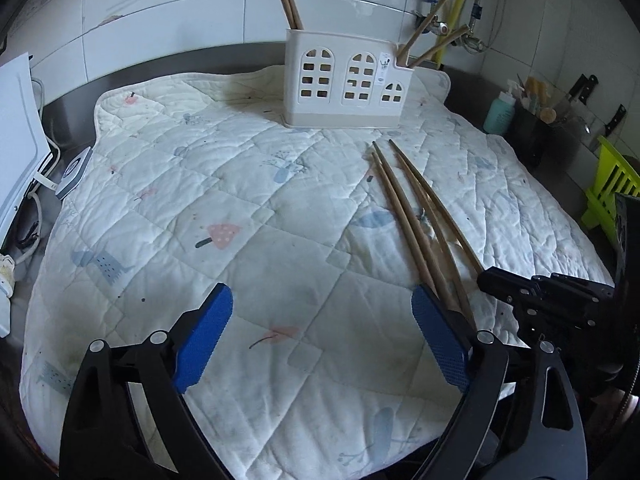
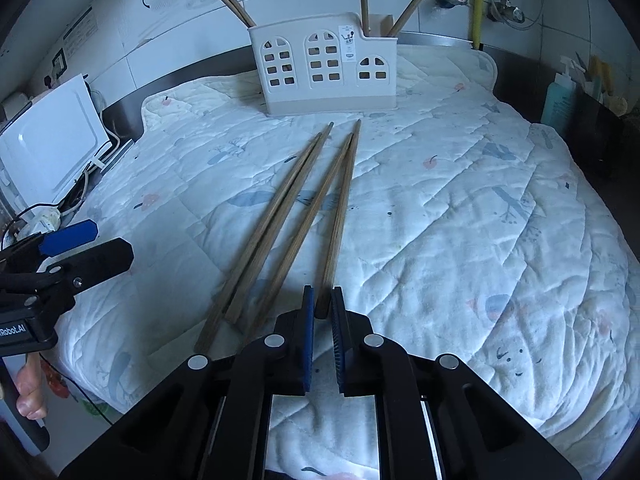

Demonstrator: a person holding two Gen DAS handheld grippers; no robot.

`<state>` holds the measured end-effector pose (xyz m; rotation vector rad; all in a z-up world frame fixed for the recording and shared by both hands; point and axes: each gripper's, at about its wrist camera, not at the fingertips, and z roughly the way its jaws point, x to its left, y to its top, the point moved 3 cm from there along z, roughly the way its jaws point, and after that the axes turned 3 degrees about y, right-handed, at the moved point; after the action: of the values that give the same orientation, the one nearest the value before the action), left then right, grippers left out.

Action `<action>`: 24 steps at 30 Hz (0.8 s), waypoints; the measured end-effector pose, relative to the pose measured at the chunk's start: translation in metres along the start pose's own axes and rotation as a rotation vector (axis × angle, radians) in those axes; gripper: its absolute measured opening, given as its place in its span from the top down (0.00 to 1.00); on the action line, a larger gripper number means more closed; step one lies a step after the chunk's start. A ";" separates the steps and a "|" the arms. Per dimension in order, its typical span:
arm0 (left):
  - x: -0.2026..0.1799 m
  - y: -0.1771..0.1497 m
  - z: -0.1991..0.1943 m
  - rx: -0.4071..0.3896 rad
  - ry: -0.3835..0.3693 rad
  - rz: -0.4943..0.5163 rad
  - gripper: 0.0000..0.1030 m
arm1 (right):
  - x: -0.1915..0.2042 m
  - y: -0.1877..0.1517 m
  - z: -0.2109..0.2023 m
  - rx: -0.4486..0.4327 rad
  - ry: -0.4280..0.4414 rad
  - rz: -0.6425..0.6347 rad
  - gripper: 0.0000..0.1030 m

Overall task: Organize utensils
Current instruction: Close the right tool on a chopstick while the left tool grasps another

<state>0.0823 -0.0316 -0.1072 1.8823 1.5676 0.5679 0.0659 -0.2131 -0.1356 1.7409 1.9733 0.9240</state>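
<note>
Four chopsticks [image 2: 288,216] on quilt [image 2: 460,200]; right claw [image 2: 322,300] clenching one — left claw [image 1: 320,332] released

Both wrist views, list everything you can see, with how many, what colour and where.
Chopsticks on quilt: four, brown, lying side by side before the holder; one clamped at its near end.
Chopsticks in holder: four, brown, upright or leaning.
Utensil holder: one, cream, back of the quilt.
Quilt: one, white, printed, covers the counter.
Bottle: one, teal, far right.
Rack: one, lime green, right edge.
Left claw: blue pads, open.
Right claw: blue pads, shut on a chopstick.
</note>
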 end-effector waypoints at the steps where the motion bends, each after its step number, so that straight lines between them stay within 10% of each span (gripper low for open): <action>1: -0.005 -0.001 0.001 0.007 -0.008 0.004 0.19 | -0.003 -0.001 -0.002 -0.002 -0.006 0.001 0.93; 12: -0.051 -0.013 0.024 0.077 -0.081 0.031 0.54 | -0.029 -0.009 -0.011 -0.010 -0.005 0.038 0.94; 24: -0.063 -0.013 0.035 0.071 -0.014 0.099 0.67 | -0.032 -0.010 -0.011 -0.015 0.011 0.043 0.94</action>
<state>0.0836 -0.0980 -0.1379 2.0216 1.5108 0.5467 0.0572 -0.2468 -0.1386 1.7804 1.9370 0.9623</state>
